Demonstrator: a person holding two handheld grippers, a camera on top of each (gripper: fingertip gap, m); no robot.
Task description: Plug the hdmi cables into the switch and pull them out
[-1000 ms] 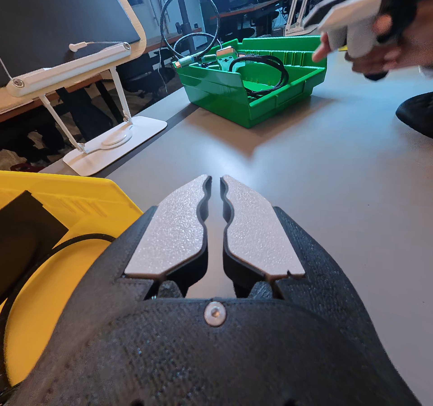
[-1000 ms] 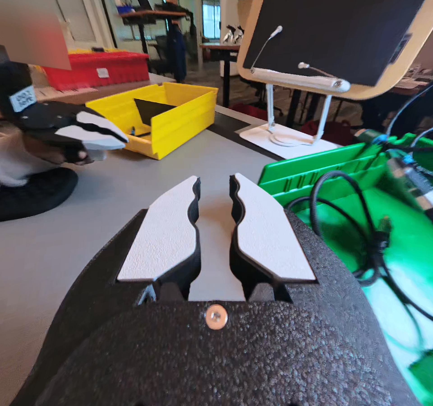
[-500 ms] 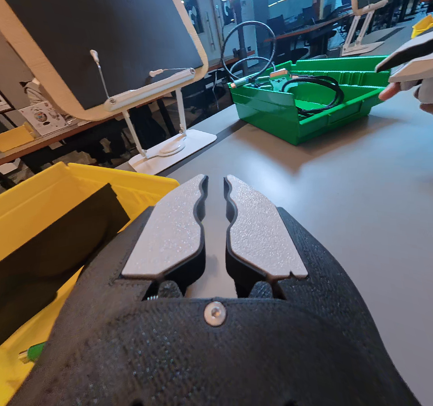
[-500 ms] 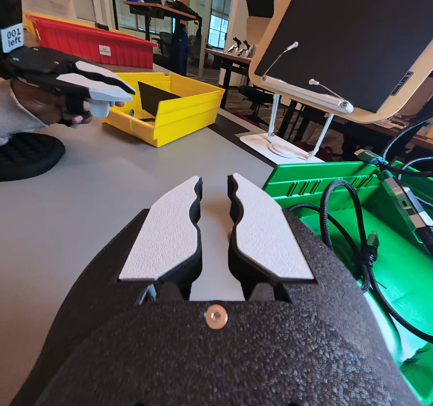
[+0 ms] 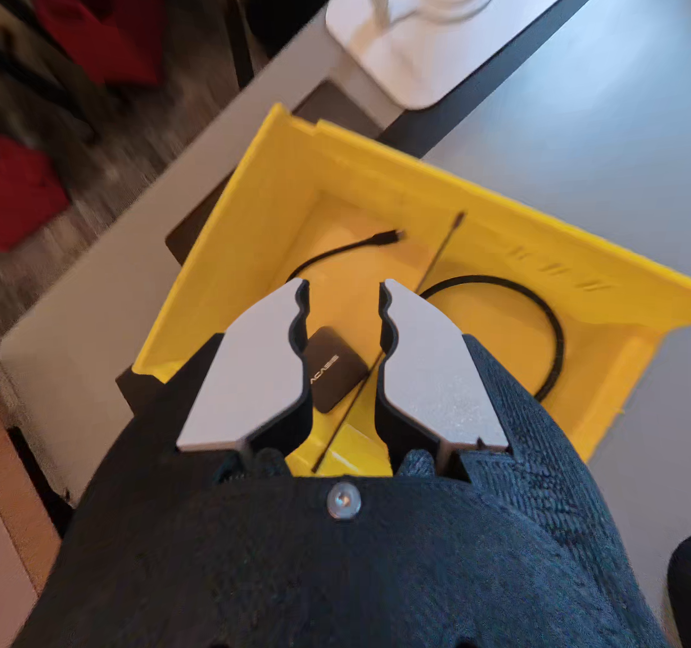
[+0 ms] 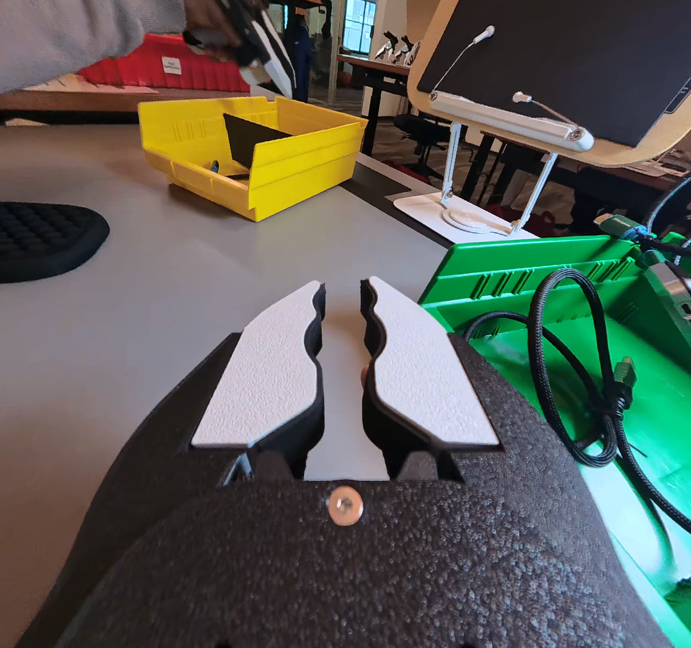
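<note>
In the left wrist view, my left gripper (image 5: 344, 288) is open and empty, pointing down into a yellow bin (image 5: 232, 218). A small black box, the switch (image 5: 332, 372), lies on the bin floor just below the gap between the fingers. A black cable with a plug (image 5: 389, 236) and a black cable loop (image 5: 553, 331) lie beside it. My right gripper (image 6: 342, 288) is narrowly open and empty over the grey table, left of a green bin (image 6: 523, 278). That bin holds a coiled braided HDMI cable (image 6: 572, 368) with a green plug (image 6: 624, 372). The left gripper also shows far off (image 6: 276, 72) above the yellow bin (image 6: 299, 166).
A thin black divider (image 5: 441, 256) crosses the yellow bin. A dark board on a white stand (image 6: 467, 215) sits at the table's far edge between the bins. A black mat (image 6: 37, 241) lies at the left. A red bin (image 6: 168, 69) stands behind. A second green plug (image 6: 617, 224) sticks up at the green bin's back. My right fingertips sit around 45 cm from my left ones.
My left gripper has swung from facing across the table to pointing down into the yellow bin, and its jaws have opened wider. The right gripper has barely moved.
</note>
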